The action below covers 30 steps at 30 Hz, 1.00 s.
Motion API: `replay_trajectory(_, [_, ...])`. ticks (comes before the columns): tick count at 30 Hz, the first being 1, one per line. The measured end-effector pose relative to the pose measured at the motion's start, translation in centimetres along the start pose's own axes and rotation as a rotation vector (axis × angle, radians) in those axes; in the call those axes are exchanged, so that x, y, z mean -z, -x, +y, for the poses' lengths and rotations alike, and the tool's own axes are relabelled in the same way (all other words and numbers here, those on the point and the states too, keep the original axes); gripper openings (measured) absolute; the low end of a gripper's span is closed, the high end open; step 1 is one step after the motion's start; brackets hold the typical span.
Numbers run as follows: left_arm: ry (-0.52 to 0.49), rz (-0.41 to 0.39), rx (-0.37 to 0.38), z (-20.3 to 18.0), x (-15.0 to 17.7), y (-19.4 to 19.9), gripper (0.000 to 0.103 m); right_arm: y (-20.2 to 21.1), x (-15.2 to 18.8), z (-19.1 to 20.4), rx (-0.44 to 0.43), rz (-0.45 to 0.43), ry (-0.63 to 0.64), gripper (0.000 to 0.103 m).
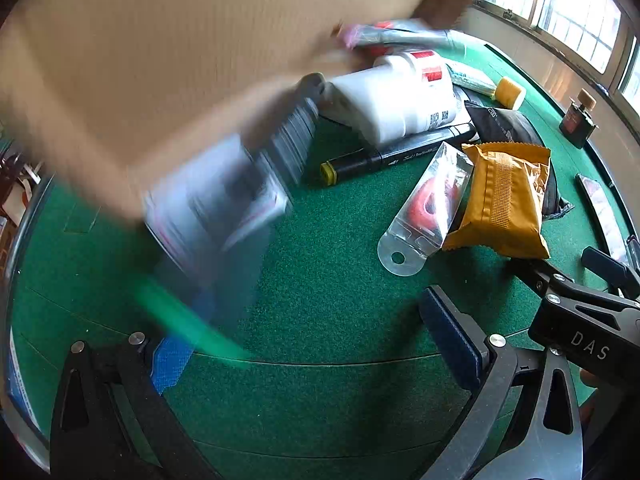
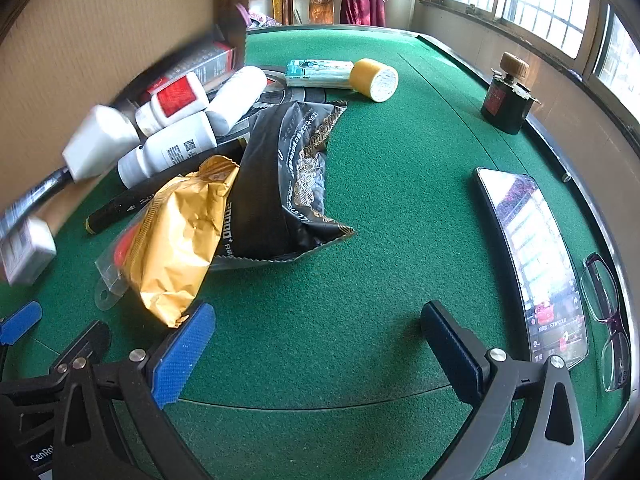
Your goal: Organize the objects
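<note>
Left gripper [image 1: 308, 344]: jaws wide, nothing between them.
Right gripper [image 2: 316, 344]: wide apart, holding nothing.
Desk [image 2: 400, 208]: yellow packet [image 2: 180, 240] overlapping black pouch [image 2: 288, 176]; phone [image 2: 536, 256] well apart.

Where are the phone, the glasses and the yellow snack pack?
phone [image 2: 532, 248], right wrist view, middle of the screen.
glasses [image 2: 610, 320], right wrist view, frame between the lenses.
yellow snack pack [image 1: 502, 196], left wrist view, centre of the wrapper.
</note>
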State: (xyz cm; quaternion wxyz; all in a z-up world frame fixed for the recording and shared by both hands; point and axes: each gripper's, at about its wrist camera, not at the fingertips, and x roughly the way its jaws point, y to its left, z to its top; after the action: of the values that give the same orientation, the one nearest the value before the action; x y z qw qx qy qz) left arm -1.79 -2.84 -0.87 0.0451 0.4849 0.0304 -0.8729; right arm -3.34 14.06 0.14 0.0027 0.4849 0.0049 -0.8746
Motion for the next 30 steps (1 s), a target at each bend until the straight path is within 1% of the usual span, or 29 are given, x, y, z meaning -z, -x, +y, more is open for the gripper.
replay_trajectory(30, [0.001, 0.000, 0.000, -0.10, 0.20, -0.10, 0.103, -0.13, -0.10, -0.12, 0.000, 0.000, 0.001, 0.103])
